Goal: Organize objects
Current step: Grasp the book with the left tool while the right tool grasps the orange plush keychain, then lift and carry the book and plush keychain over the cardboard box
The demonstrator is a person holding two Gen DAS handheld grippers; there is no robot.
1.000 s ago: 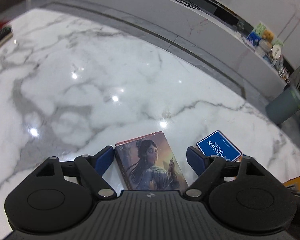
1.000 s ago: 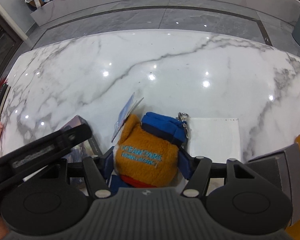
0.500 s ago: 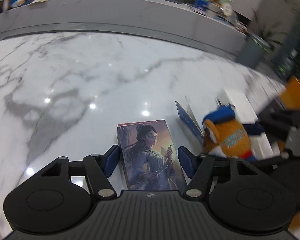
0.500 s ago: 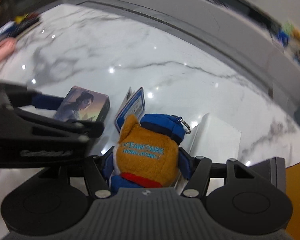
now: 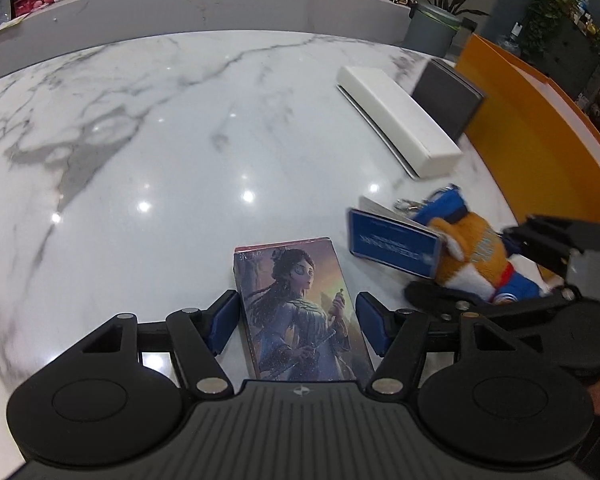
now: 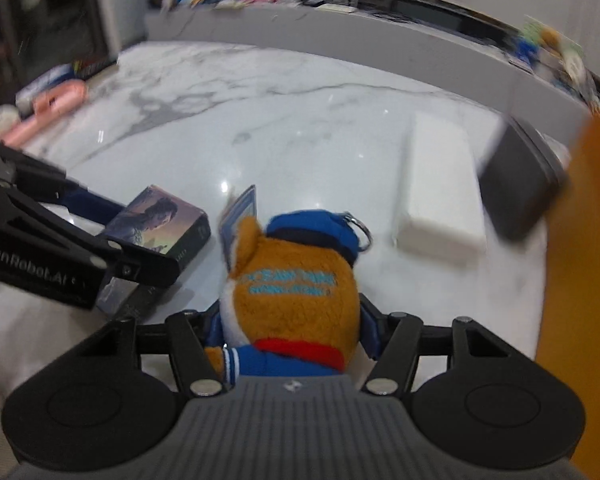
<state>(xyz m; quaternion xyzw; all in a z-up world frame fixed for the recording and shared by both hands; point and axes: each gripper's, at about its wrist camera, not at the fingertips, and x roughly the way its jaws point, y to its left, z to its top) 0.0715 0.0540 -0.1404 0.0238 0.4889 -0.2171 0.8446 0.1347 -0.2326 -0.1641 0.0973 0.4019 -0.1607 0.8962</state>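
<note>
Both grippers grip: left (image 5: 296,322) a box (image 5: 300,312), right (image 6: 290,320) a plush toy (image 6: 292,292).

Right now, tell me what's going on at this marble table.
A person is tidying with a handheld gripper in each hand. The left gripper has just closed on an illustrated box. The right gripper holds an orange plush toy with a blue tag. A white box, dark box and orange bin wait beyond.

Sitting on the marble: one illustrated card box (image 5: 300,312), one orange plush keychain (image 6: 296,280) (blue tag attached), one white box (image 5: 400,120), one grey box (image 5: 448,96).
</note>
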